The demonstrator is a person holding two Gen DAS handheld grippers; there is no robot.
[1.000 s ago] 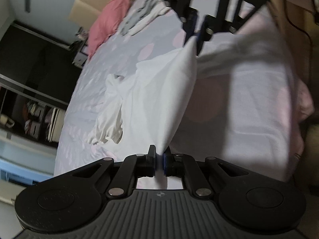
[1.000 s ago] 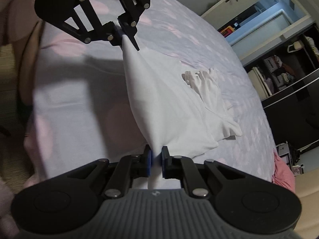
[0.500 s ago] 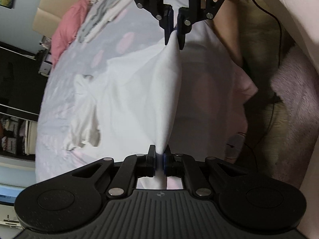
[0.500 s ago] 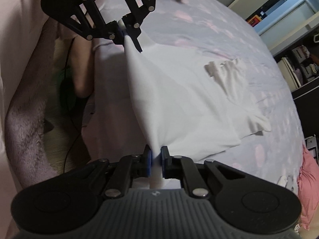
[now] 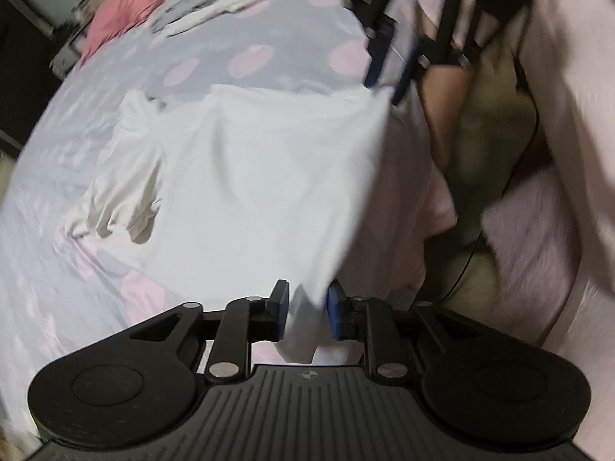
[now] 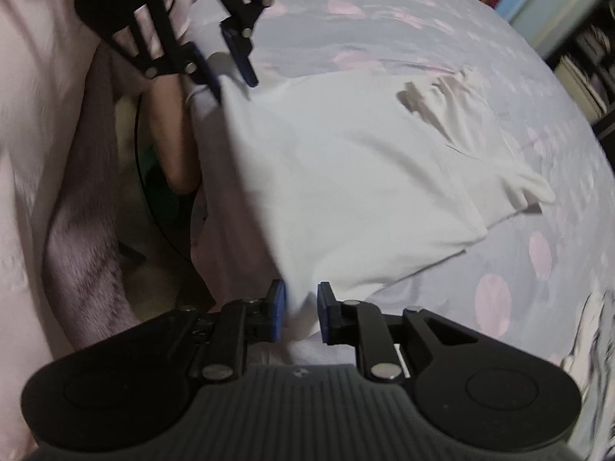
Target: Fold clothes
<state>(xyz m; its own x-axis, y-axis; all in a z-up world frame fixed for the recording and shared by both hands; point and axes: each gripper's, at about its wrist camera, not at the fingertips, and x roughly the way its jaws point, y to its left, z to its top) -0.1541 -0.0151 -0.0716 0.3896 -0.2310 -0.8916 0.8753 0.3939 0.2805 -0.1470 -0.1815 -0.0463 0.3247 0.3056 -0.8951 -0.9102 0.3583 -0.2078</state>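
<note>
A white garment (image 5: 261,176) lies spread on the bed, its sleeves bunched at the far side (image 6: 461,115). Its near hem runs along the bed's edge between my two grippers. My left gripper (image 5: 307,309) is open, and one hem corner still hangs loosely between its blue pads. The right gripper (image 6: 300,309) is open too, with the other hem corner in its gap. Each wrist view shows the other gripper at the far end of the hem, fingers apart: the right gripper (image 5: 386,86) and the left gripper (image 6: 234,88).
The bed (image 5: 96,269) has a grey sheet with pink dots. A pink pillow (image 5: 134,4) and a pile of clothes (image 5: 215,11) lie at its head. Beside the bed are a person's limb (image 6: 173,142), a fuzzy pink rug (image 5: 538,238) and a black cable (image 5: 472,253). Shelves (image 6: 584,73) stand beyond.
Both grippers were shut on the hem, holding it stretched and raised. Now both have opened and the garment has dropped flatter onto the bed.
</note>
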